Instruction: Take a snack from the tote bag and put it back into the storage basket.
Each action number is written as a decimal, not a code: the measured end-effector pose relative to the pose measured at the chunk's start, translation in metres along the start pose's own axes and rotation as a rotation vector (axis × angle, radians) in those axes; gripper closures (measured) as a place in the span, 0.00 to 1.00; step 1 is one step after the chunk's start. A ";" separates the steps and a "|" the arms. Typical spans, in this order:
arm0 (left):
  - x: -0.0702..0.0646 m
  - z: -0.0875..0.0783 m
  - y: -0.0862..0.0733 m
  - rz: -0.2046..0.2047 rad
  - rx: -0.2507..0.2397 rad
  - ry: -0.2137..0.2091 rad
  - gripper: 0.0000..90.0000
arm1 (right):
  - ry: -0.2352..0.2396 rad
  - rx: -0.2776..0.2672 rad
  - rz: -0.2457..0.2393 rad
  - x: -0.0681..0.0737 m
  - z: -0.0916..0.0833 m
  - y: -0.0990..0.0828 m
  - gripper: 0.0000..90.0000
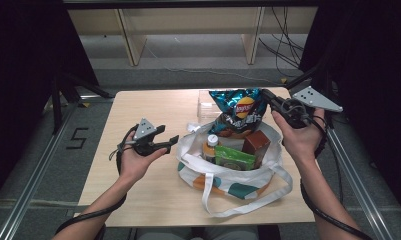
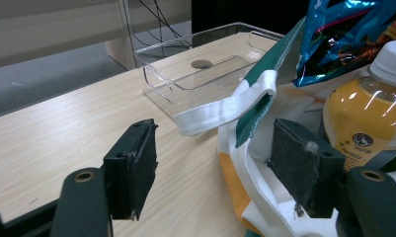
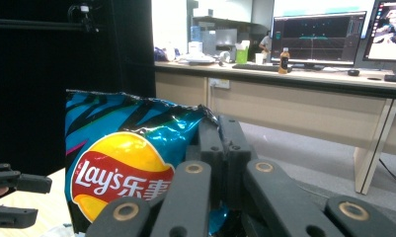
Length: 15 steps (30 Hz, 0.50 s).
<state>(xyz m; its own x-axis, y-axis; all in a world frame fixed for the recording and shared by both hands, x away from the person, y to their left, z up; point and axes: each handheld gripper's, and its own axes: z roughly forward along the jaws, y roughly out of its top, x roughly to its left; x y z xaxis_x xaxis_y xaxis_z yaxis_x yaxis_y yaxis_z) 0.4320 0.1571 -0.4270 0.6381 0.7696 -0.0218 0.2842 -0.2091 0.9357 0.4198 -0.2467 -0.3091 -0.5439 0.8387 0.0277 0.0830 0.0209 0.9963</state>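
A blue Lay's chip bag (image 1: 238,112) (image 3: 121,168) hangs upright over the open tote bag (image 1: 228,176), its lower end at the bag's far rim. My right gripper (image 1: 265,96) (image 3: 220,133) is shut on the chip bag's top right corner. The white tote with green and orange patches (image 2: 250,163) holds an orange drink bottle (image 1: 211,147) (image 2: 363,123), a brown box (image 1: 256,145) and a green packet (image 1: 234,159). My left gripper (image 1: 174,141) (image 2: 210,163) stands open just left of the tote, one pad at its rim, nothing between the pads.
A clear plastic tray (image 1: 208,105) (image 2: 200,74) stands on the wooden table (image 1: 148,105) behind the tote. The tote's white straps (image 1: 213,202) trail toward the front edge. Bare tabletop lies to the left. Shelving and cables are beyond the far edge.
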 end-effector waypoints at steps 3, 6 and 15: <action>0.000 0.000 0.000 -0.001 -0.004 -0.003 0.38 | -0.008 -0.016 -0.011 0.001 -0.001 0.003 1.00; 0.000 0.000 0.000 0.001 0.001 0.003 0.38 | -0.008 -0.033 -0.013 0.000 0.000 0.004 1.00; 0.000 0.000 0.001 0.004 -0.003 0.003 0.38 | -0.006 -0.061 0.000 0.000 0.001 0.008 1.00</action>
<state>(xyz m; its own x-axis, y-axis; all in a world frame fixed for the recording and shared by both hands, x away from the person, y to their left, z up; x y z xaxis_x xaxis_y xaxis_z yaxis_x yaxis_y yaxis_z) 0.4324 0.1573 -0.4264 0.6373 0.7704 -0.0173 0.2796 -0.2103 0.9368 0.4211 -0.2467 -0.3017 -0.5384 0.8422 0.0279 0.0318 -0.0128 0.9994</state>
